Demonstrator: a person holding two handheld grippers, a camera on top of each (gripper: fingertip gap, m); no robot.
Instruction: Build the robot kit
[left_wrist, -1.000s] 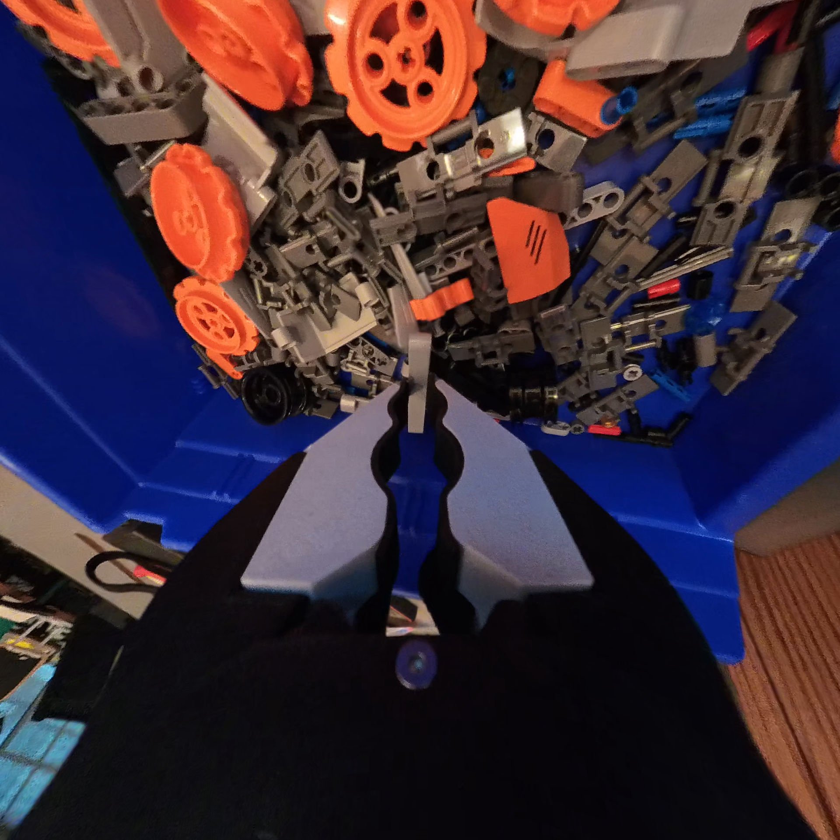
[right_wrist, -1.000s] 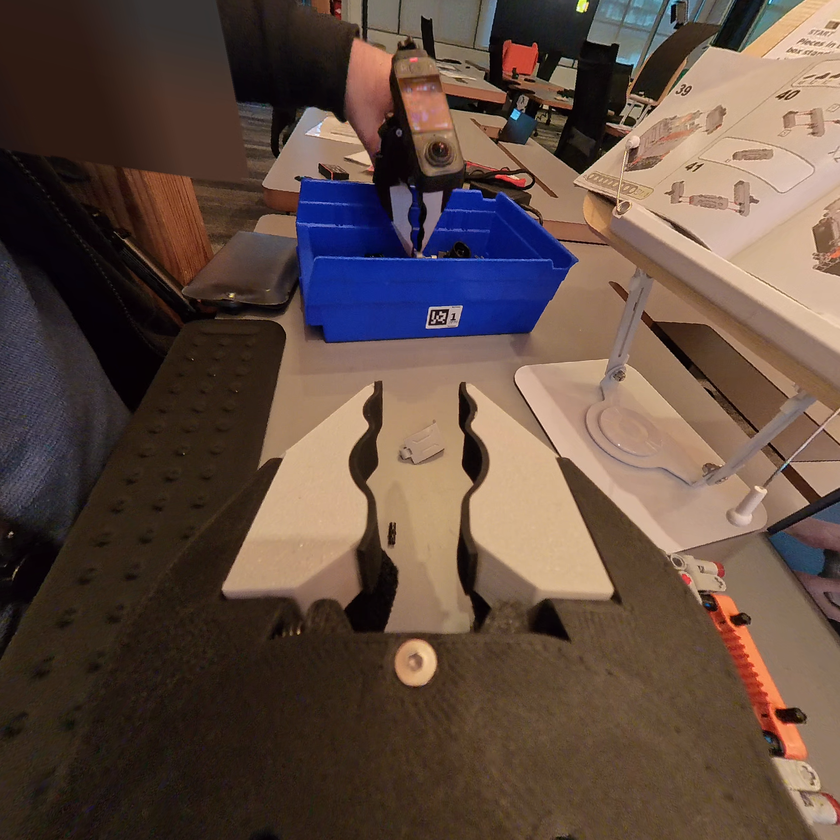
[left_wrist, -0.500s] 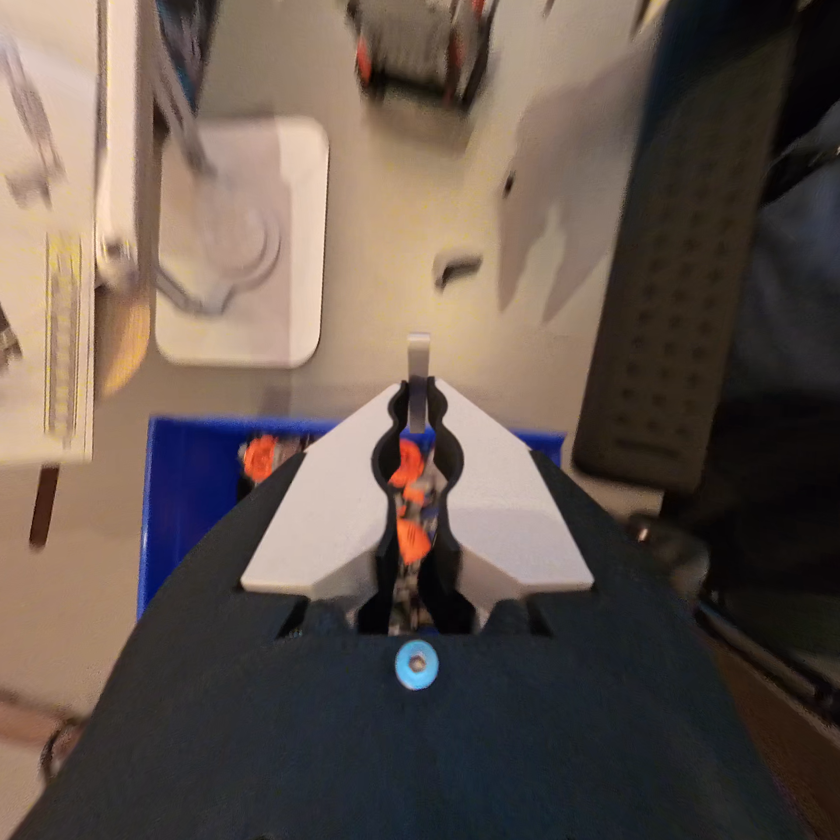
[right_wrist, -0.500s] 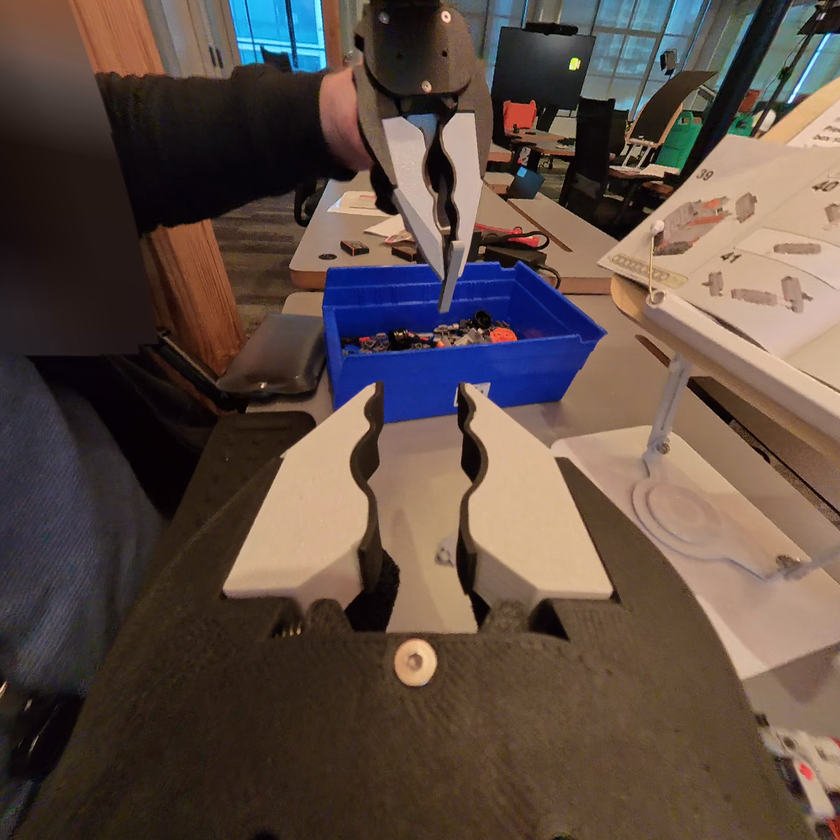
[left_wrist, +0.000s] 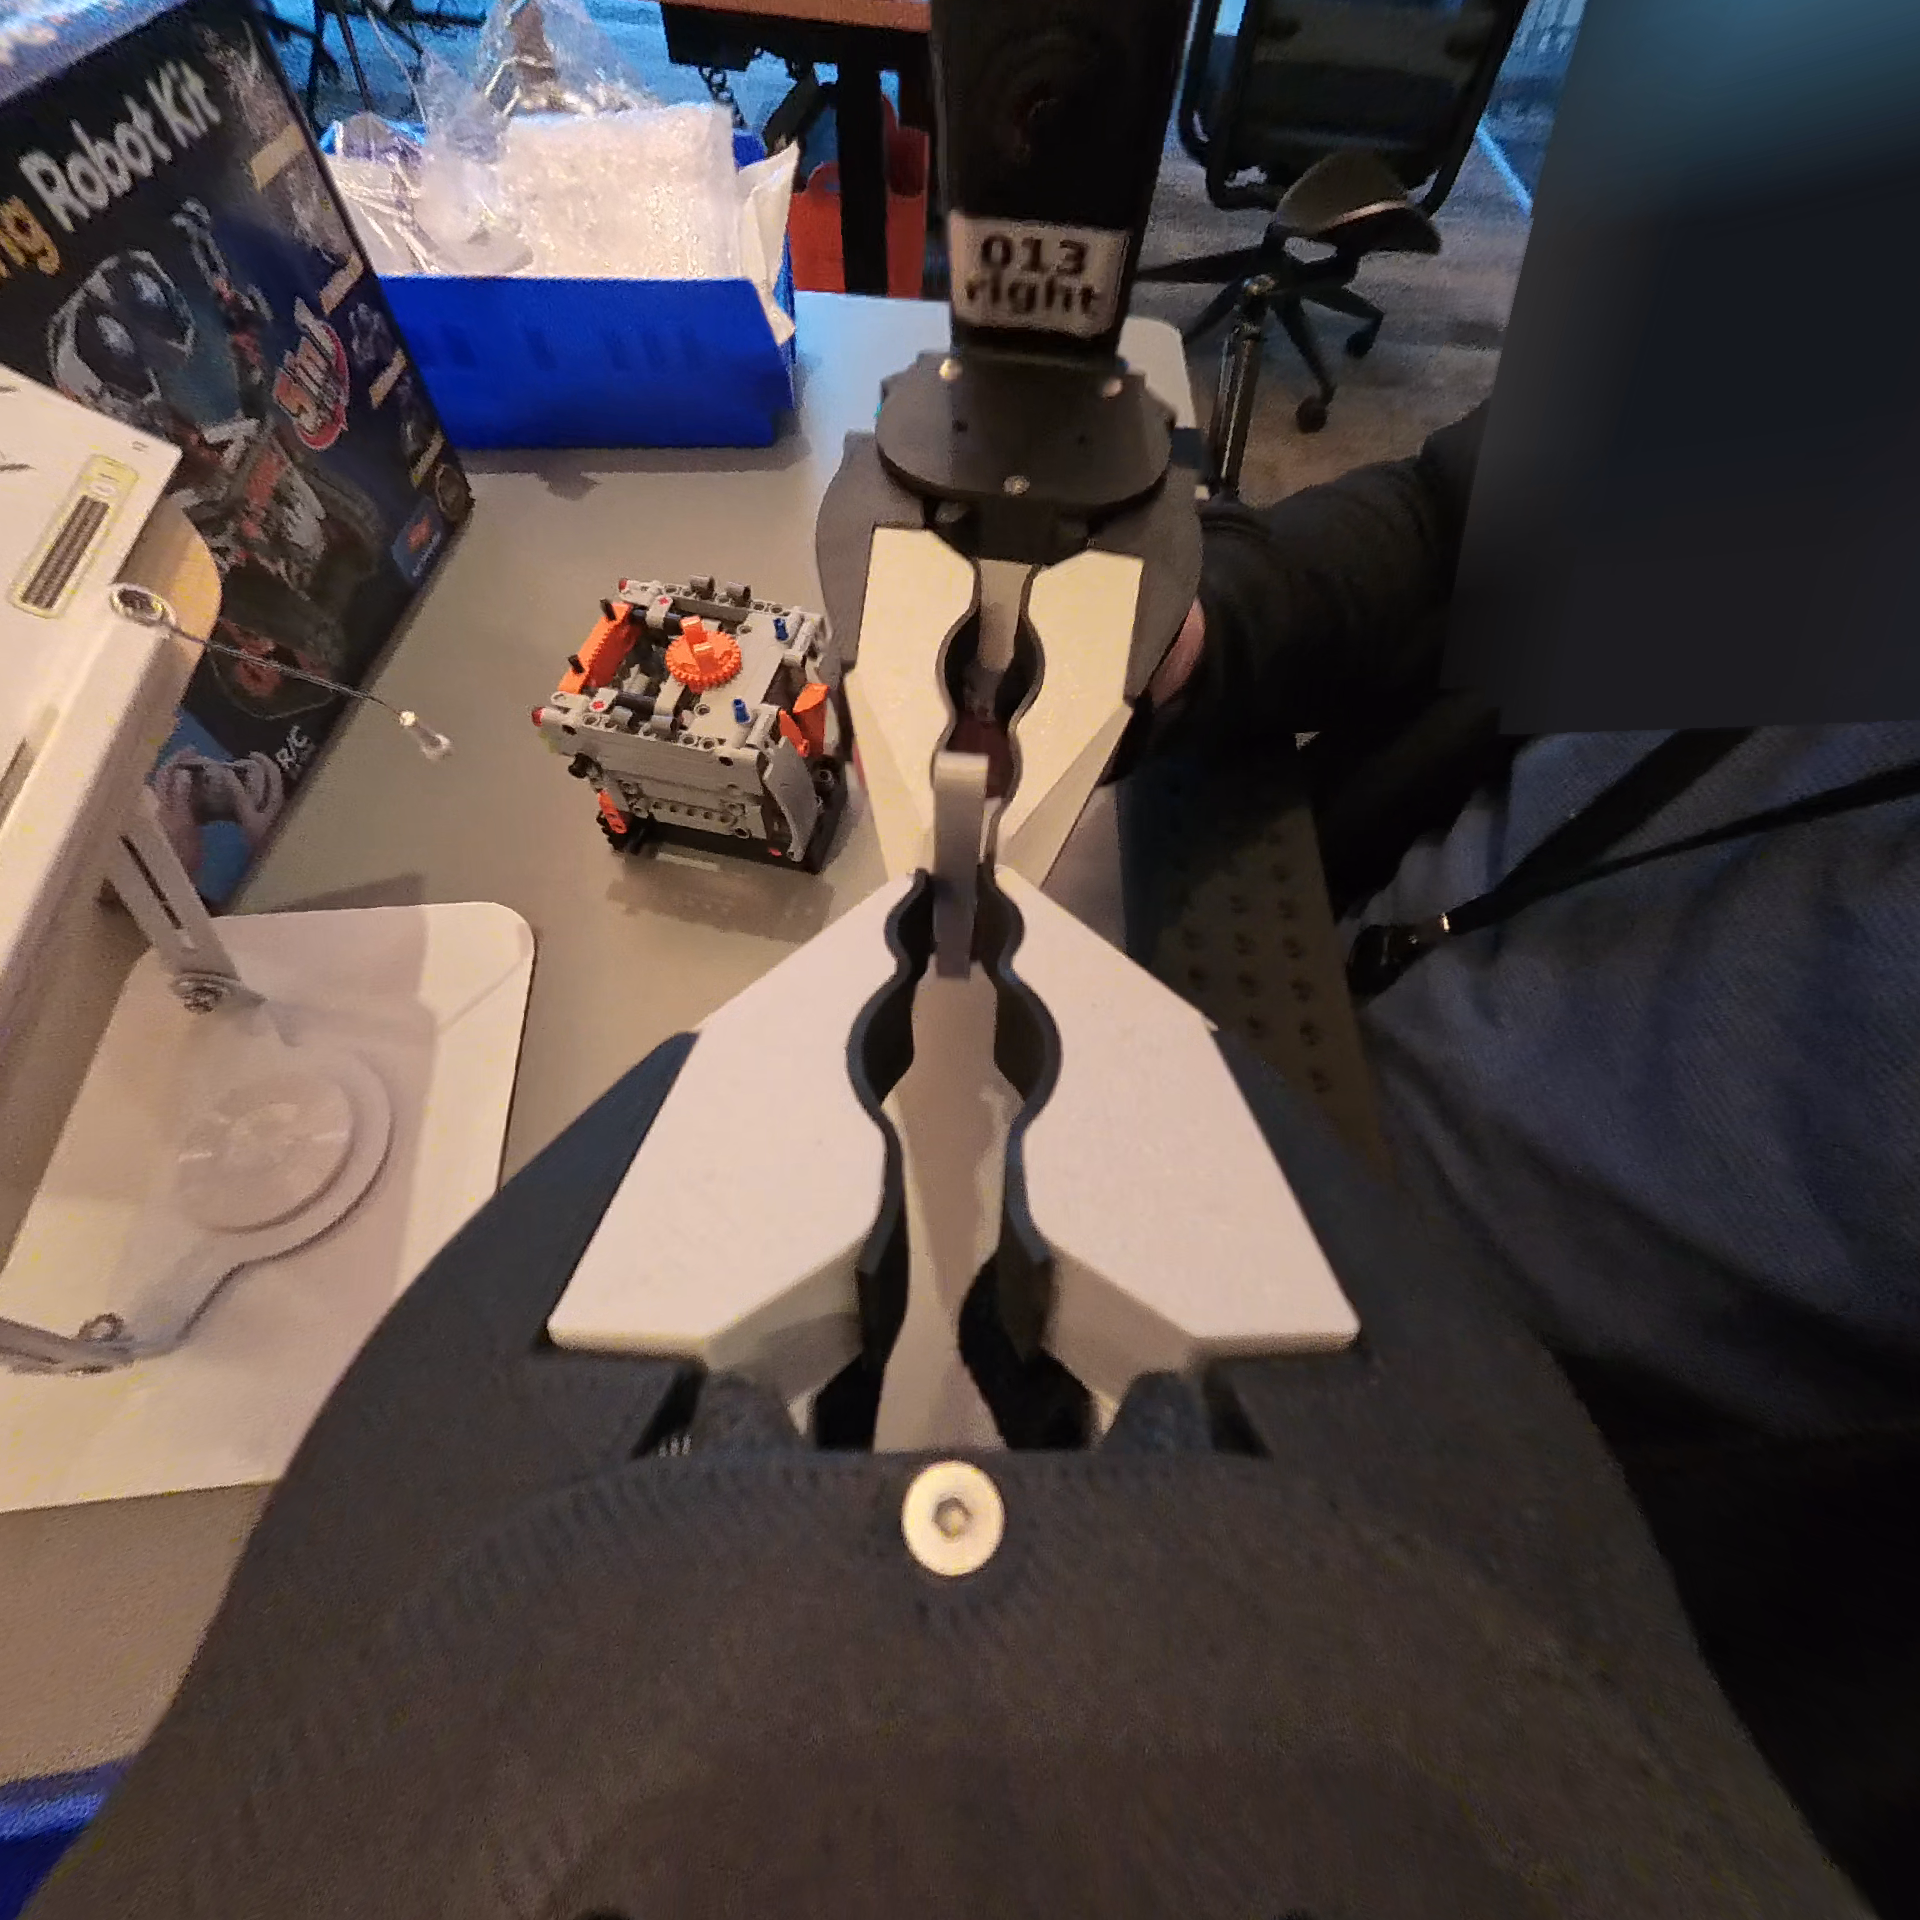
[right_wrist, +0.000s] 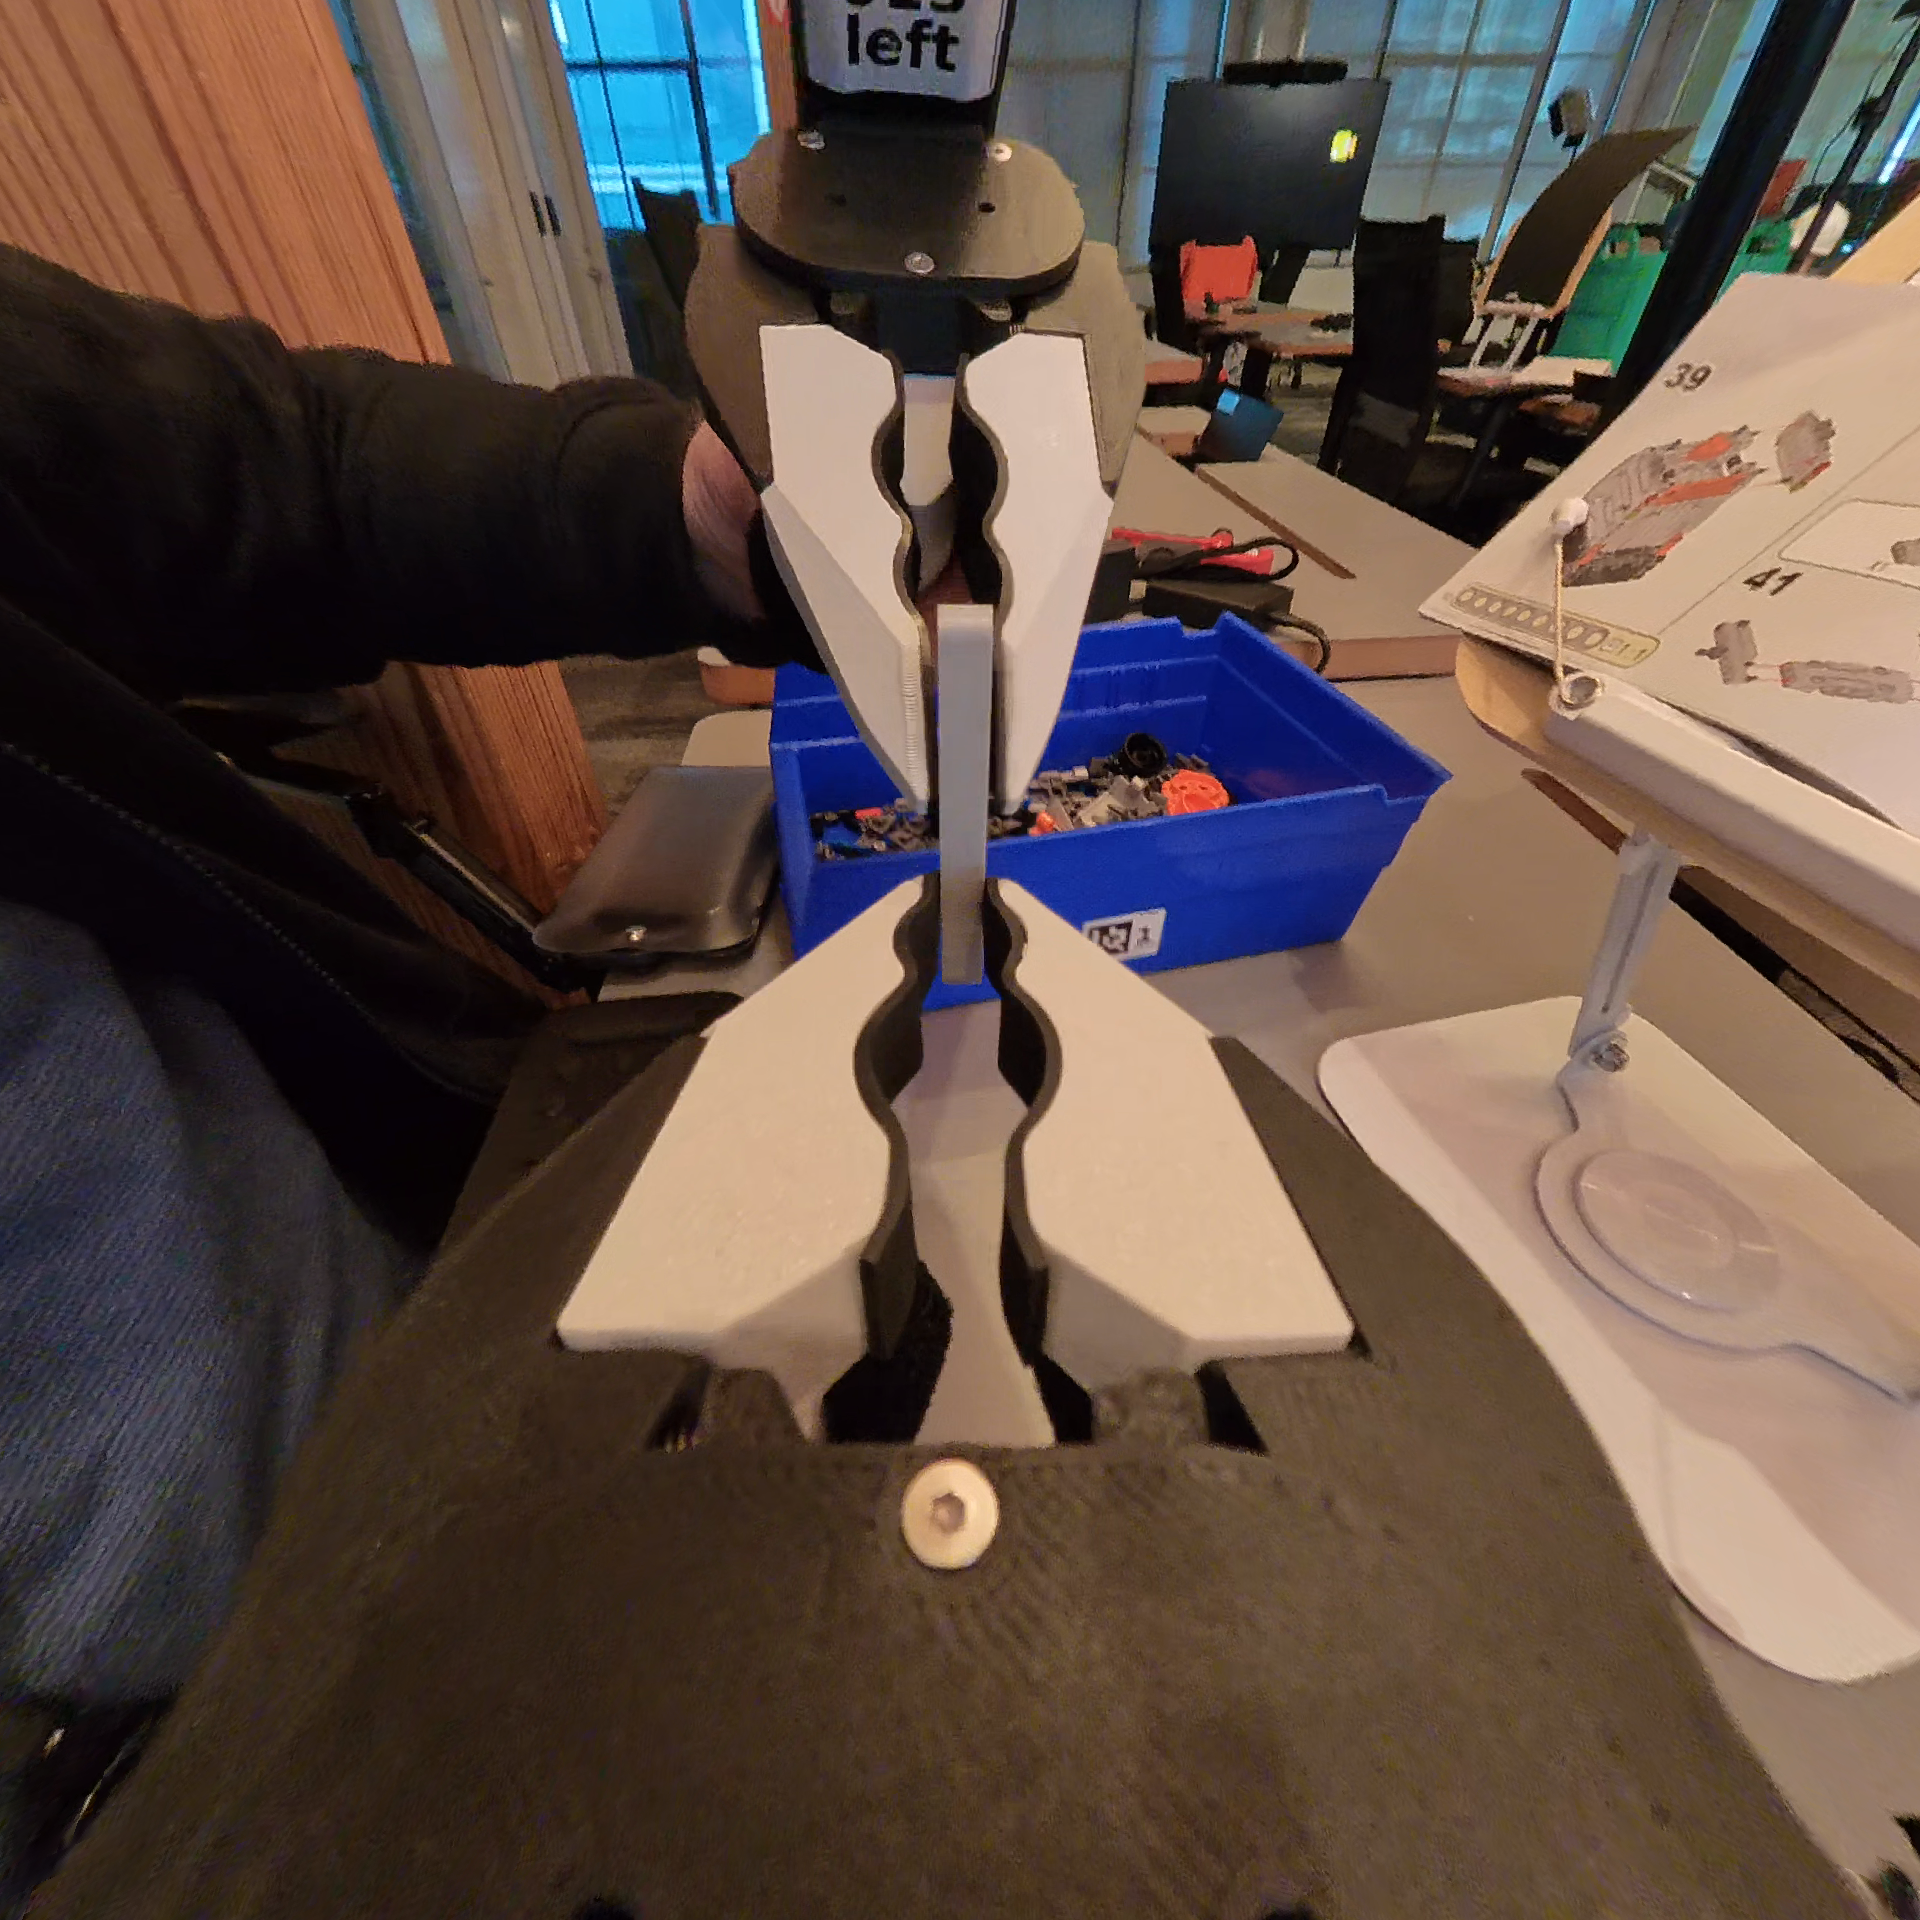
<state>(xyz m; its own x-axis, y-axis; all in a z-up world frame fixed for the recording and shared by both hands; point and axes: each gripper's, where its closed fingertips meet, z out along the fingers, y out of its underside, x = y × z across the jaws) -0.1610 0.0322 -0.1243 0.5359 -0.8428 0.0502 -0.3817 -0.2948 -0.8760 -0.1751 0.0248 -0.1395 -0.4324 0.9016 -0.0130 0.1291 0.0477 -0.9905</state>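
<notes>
A flat grey plastic piece (left_wrist: 961, 821) is held in the air between my two grippers, which point at each other tip to tip. My left gripper (left_wrist: 958, 894) is shut on one end of it. In the right wrist view, my right gripper (right_wrist: 961, 904) is closed down on the other end of the grey piece (right_wrist: 964, 727), with the left gripper (right_wrist: 961, 800) coming in from above. The right gripper also shows in the left wrist view (left_wrist: 977, 852), held by a hand in a black sleeve. Both hold the piece above the grey table.
A blue bin (right_wrist: 1247, 883) of loose parts stands behind the grippers. A part-built grey and orange model (left_wrist: 707, 717) sits on the table. An instruction booklet (right_wrist: 1714, 540) rests on a white stand (right_wrist: 1558, 1195). A kit box (left_wrist: 208, 364), a second blue bin (left_wrist: 603, 353) and a black mat (left_wrist: 1247, 987) are nearby. Both grippers' tips are close together, under 4 cm apart.
My left gripper lifted the grey piece out of the blue bin and swung it toward the right gripper. The right gripper rose from the table and closed on the piece's free end.
</notes>
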